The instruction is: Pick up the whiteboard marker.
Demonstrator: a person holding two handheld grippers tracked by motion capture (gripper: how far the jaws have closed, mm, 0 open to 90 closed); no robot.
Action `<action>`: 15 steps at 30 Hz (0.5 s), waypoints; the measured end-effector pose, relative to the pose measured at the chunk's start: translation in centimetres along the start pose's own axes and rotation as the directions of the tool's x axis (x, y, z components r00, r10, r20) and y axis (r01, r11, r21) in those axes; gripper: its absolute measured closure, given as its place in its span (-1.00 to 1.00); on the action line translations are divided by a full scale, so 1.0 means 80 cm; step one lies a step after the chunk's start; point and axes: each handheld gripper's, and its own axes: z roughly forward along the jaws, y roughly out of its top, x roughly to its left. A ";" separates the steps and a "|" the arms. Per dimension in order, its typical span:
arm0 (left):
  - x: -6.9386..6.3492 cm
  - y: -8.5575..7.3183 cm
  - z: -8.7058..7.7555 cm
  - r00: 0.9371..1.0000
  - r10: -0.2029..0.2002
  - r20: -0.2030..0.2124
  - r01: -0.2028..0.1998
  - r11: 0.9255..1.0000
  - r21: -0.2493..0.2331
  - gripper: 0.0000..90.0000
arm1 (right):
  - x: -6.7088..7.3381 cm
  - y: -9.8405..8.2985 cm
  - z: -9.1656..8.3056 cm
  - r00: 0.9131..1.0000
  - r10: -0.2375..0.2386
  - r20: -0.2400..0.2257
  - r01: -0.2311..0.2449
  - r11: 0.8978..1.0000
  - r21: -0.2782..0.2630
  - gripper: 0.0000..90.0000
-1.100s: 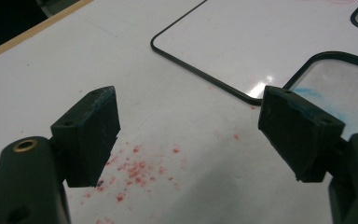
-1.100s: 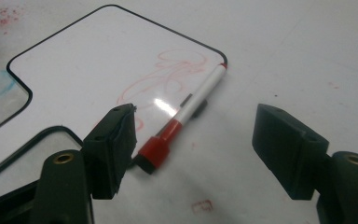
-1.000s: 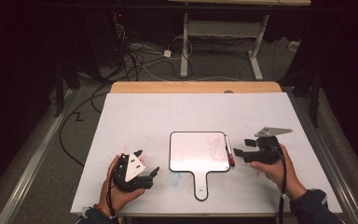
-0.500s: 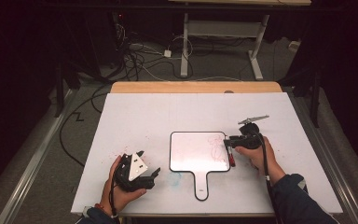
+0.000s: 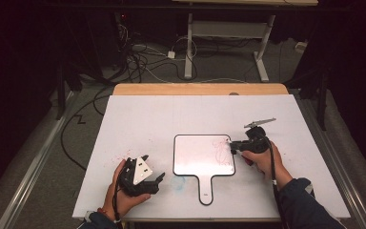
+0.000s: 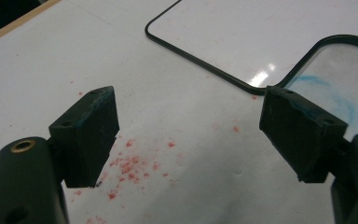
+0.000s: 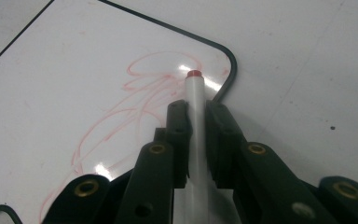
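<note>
The thin white plastic marker with a red end (image 7: 195, 116) sits near the middle of the right gripper view, over the small white board with a black rim and handle (image 5: 203, 157). It looks light, hard and slippery, so mid-body is best. The right gripper (image 7: 196, 114) has just closed and squeezes it there. The left gripper (image 6: 186, 135) is wide apart, with nothing in it.

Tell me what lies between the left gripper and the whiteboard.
Bare white table with red specks, seen in the left gripper view; left gripper, whiteboard.
</note>
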 end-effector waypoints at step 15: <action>-0.069 0.054 0.053 0.950 -0.202 0.240 0.210 0.978 -0.008 -0.47 | 0.058 0.010 -0.048 0.992 -0.120 -0.029 0.110 0.967 -0.228 0.80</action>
